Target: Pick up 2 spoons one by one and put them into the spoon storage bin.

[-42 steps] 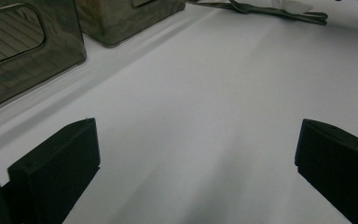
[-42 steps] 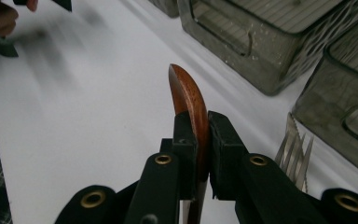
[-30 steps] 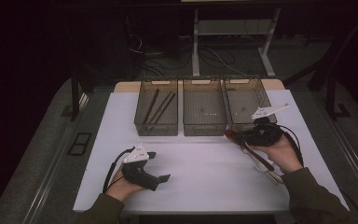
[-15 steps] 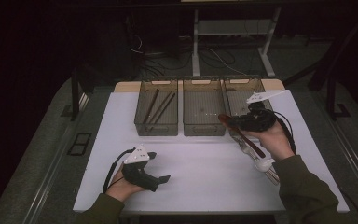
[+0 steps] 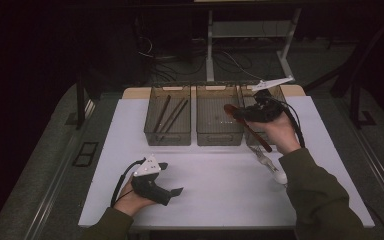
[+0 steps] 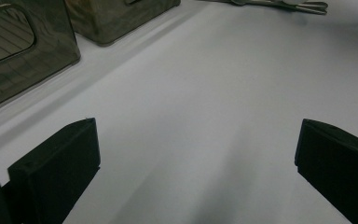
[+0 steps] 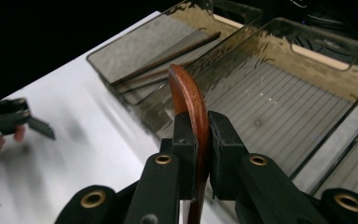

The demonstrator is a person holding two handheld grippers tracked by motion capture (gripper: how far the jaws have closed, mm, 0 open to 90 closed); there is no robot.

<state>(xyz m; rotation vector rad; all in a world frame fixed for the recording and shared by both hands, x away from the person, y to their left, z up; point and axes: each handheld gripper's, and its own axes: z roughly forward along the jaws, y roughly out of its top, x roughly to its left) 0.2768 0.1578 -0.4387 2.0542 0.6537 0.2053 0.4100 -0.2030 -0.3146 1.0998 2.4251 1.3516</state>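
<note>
My right gripper [image 5: 237, 114] is shut on a brown wooden spoon [image 5: 255, 133], held in the air over the front of the middle bin [image 5: 219, 138] and the right bin [image 5: 278, 91]. In the right gripper view the jaws pinch the spoon [image 7: 189, 93] edge-on, its bowl end pointing over the middle bin [image 7: 279, 107], which looks bare inside. My left gripper [image 5: 171, 178] rests on the white table [image 5: 220, 190] at the front left, open; its view shows my left gripper [image 6: 196, 168] with nothing between its jaws.
Three smoky clear bins stand in a row at the back. The left bin [image 5: 167, 138] holds dark chopsticks [image 5: 172, 115]. Pale utensils [image 5: 272, 167] lie on the table under my right forearm, and metal utensils [image 6: 279, 4] lie far off.
My right gripper has lifted the wooden spoon and carried it away from me and leftward, from the table before the right bin to above the bins. The left gripper has stayed put.
</note>
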